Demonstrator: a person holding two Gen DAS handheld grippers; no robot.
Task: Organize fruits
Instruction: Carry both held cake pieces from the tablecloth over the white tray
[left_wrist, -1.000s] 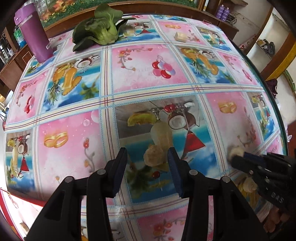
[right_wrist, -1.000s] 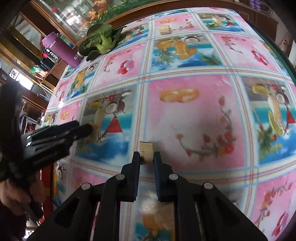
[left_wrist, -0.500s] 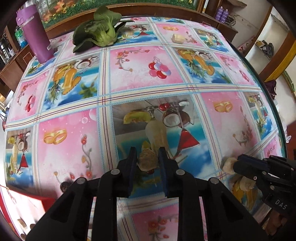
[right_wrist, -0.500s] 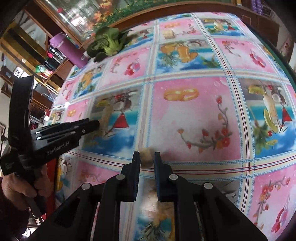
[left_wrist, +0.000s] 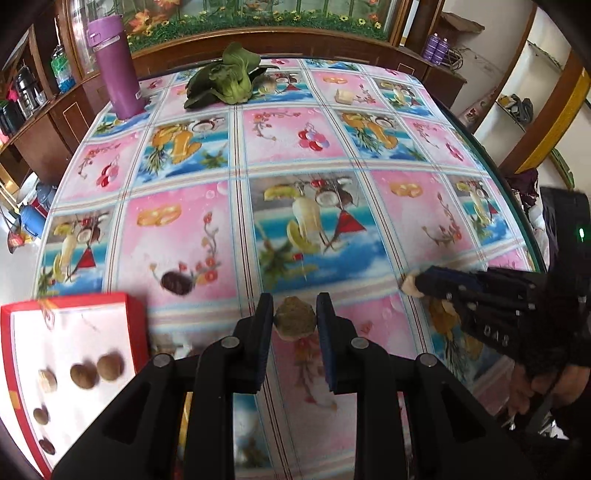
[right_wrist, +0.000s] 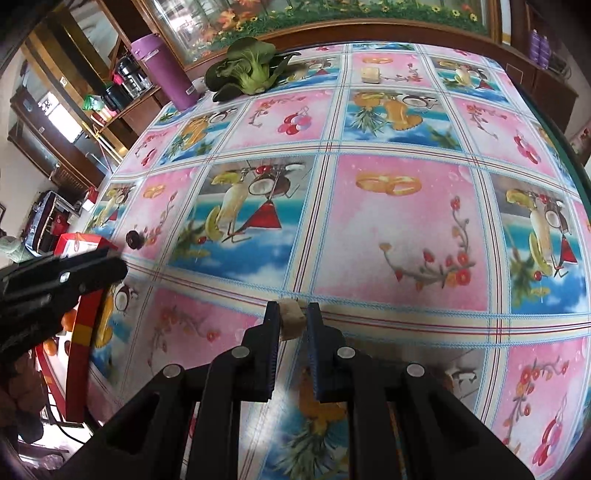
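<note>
Brown, rough-skinned fruit (left_wrist: 295, 320): light, brittle; your left gripper (left_wrist: 294, 319) clamps its sides right of the red box (left_wrist: 74, 317); your right gripper (right_wrist: 292, 320) pinches a pale chunk (right_wrist: 291, 320).

A tabletop (left_wrist: 295, 147) spreads across both views under a glossy cloth of pink and blue squares printed with fruit, flowers and rings. Behind its far edge runs a dark wooden cabinet (left_wrist: 332, 44) topped by a glass panel (left_wrist: 258, 14) showing orange and yellow flowers over green leaves. Left of the tabletop stand brown wooden shelves (right_wrist: 74, 92) crowded with bottles and jars, with bright daylight coming through an opening (right_wrist: 62, 118) beyond them. Right of the tabletop a pale wall (left_wrist: 491, 66) carries white shelving (left_wrist: 517, 107), edged by a yellow-banded wooden frame (left_wrist: 554, 114). The floor left of the tabletop is pale and shiny (left_wrist: 14, 266).
</note>
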